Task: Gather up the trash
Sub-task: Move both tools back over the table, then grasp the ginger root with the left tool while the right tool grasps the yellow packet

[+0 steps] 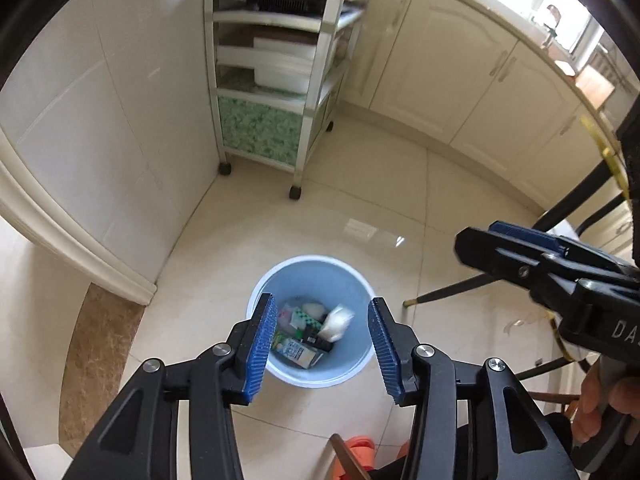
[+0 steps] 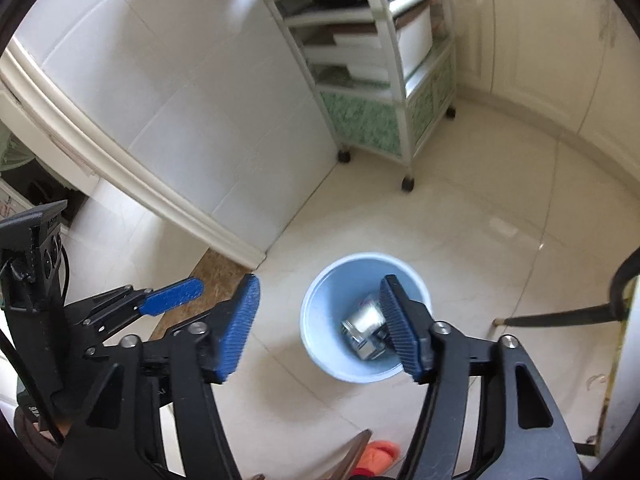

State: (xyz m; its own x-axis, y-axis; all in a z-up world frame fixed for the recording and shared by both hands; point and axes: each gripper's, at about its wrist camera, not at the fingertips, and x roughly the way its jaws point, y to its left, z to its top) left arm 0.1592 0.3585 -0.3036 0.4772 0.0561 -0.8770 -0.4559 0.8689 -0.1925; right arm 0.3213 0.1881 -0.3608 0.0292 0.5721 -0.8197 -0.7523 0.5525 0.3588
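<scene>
A light blue trash bin [image 1: 280,276] stands on the tiled floor below both grippers. In the left wrist view it holds several pieces of trash: a small drink carton [image 1: 298,351], wrappers and a blurred white crumpled piece [image 1: 339,321]. My left gripper [image 1: 322,346] hangs over the bin, open, with nothing between its blue pads. My right gripper [image 2: 320,328] is open too, above the bin [image 2: 340,268] and a little to its left. A blurred silvery piece [image 2: 362,326] lies inside it. Each gripper shows in the other's view: the right gripper [image 1: 476,240], the left gripper [image 2: 188,294].
A white wheeled shelf cart [image 1: 276,80] stands by the wall behind the bin. Cream cabinets [image 1: 460,80] run along the back right. Dark chair legs [image 1: 448,292] reach toward the bin from the right. An orange slipper [image 1: 360,446] lies near the bottom edge. A doorway threshold [image 1: 96,360] is at left.
</scene>
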